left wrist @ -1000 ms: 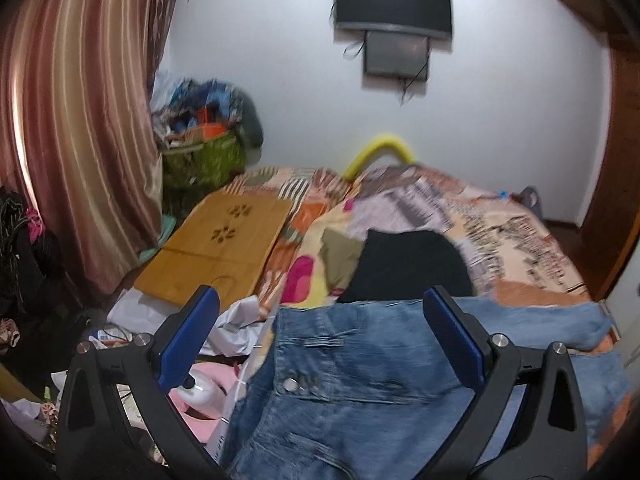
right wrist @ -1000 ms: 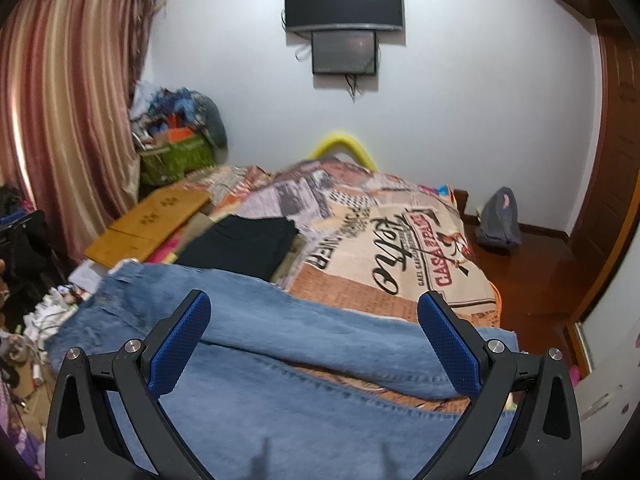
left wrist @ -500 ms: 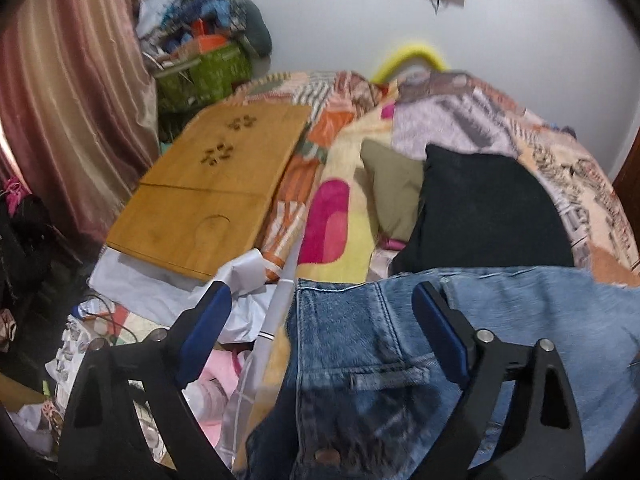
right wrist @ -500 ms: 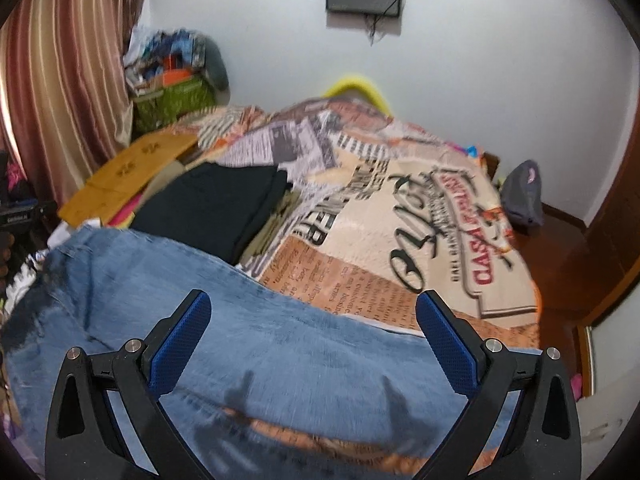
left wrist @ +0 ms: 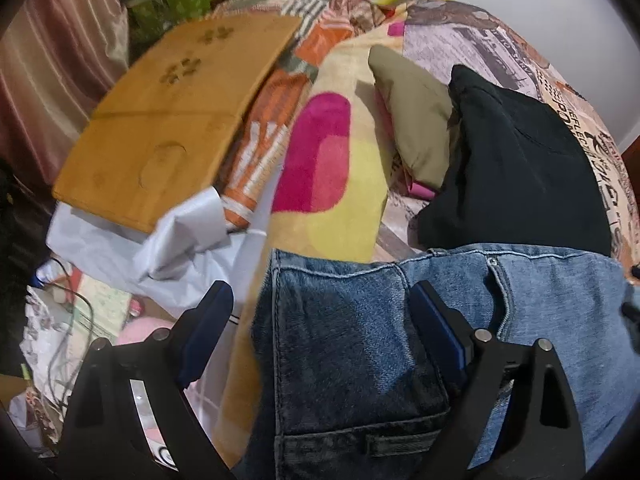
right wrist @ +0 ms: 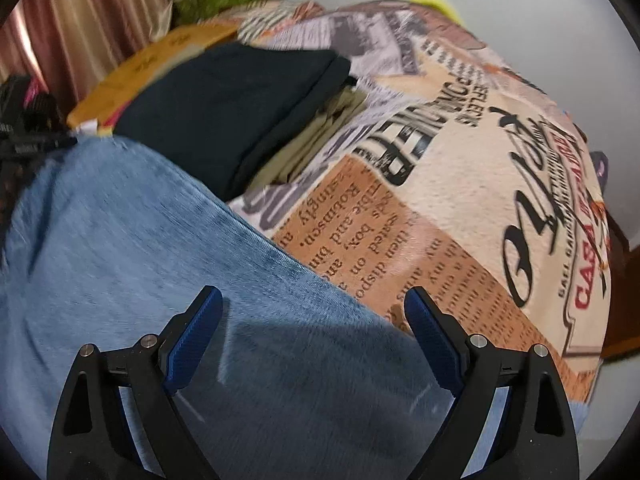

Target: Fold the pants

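Two grippers hang low over a pair of blue jeans [left wrist: 360,344] spread across the near end of the bed [right wrist: 500,200], and both stand with their blue-padded fingers wide apart, holding nothing. In the left wrist view, the left gripper [left wrist: 320,300] sits over the darker waist end of the jeans; a belt loop and the stitched waistband edge show between its fingers, and its left finger lies off the denim, over the clutter beside the bed. In the right wrist view, the right gripper [right wrist: 312,304] is over a paler leg of the jeans [right wrist: 160,280], whose far edge runs slantwise across a printed bedspread [right wrist: 460,216] with newspaper-style lettering. Just beyond the jeans lies a folded black garment [left wrist: 516,152], its near edge tucked behind the denim, with an olive garment [left wrist: 412,120] touching its left side. Left of the bed rests a wooden board [left wrist: 168,120], tilted over crumpled white paper [left wrist: 172,240]. Striped curtains [left wrist: 52,60] hang at the far left.
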The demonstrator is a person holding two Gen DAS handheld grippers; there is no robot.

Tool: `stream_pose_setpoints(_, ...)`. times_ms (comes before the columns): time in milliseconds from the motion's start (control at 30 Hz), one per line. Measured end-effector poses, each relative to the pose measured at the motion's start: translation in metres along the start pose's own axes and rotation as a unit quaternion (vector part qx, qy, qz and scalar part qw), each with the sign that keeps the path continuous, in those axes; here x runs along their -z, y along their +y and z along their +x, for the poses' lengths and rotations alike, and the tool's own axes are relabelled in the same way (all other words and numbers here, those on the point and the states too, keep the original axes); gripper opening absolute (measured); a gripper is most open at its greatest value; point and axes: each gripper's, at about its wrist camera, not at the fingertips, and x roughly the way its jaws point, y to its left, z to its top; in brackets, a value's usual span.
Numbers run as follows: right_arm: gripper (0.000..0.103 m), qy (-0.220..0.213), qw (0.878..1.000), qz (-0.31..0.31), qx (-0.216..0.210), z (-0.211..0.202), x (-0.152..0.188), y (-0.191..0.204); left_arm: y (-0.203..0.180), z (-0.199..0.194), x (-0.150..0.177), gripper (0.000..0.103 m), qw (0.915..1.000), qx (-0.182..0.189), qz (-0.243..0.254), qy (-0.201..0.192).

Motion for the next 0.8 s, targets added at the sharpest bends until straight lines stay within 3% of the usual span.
stream_pose_setpoints(100, 0.089, 0.017, 1.0, -0.011, -0.014, 0.008, 0.001, 0.001, 0.008, 0.004, -0.002, 0.089, 0.9993, 0.033, -0.013, 0.013)
stream_pose_setpoints(167, 0.073, 0.026, 0.999, 0.001, -0.042, 0.009, 0.0, -0.004, 0.012, 0.005, -0.003, 0.074, 0.9972, 0.068, -0.025, 0.022)
stream_pose_setpoints(233, 0.061, 0.03, 0.997, 0.016, -0.069, 0.011, -0.001, -0.008, 0.013, 0.004, -0.003, 0.07, 0.9966, 0.073, -0.031, 0.02)
stream_pose_setpoints(300, 0.046, 0.029, 0.997, 0.009, -0.066, 0.01, -0.002, -0.005, 0.009, 0.003, -0.002, 0.054, 0.9973, 0.068, -0.024, 0.015)
stream_pose_setpoints(367, 0.036, 0.026, 0.998, -0.001, -0.063, 0.007, -0.001, 0.002, 0.009, 0.002, -0.001, 0.023, 0.999, 0.034, -0.026, 0.013)
stream_pose_setpoints(400, 0.028, 0.024, 0.998, -0.003, -0.06, 0.006, 0.0, 0.004, 0.011, 0.002, -0.002, 0.023, 0.9991, 0.029, -0.029, 0.013)
stream_pose_setpoints(533, 0.012, 0.014, 0.999, 0.012, -0.03, 0.007, 0.001, 0.0, 0.009, -0.012, -0.001, 0.015, 0.9994, 0.02, -0.026, -0.01)
stream_pose_setpoints(633, 0.008, 0.005, 0.999, 0.02, -0.025, 0.003, 0.0, -0.002, 0.0, -0.034, -0.005, 0.013, 0.9991, -0.002, -0.002, -0.042)
stream_pose_setpoints(800, 0.007, -0.042, 0.999, 0.032, -0.001, -0.024, -0.009, -0.005, -0.003, -0.065, -0.019, 0.013, 0.9971, 0.0, 0.003, -0.076)
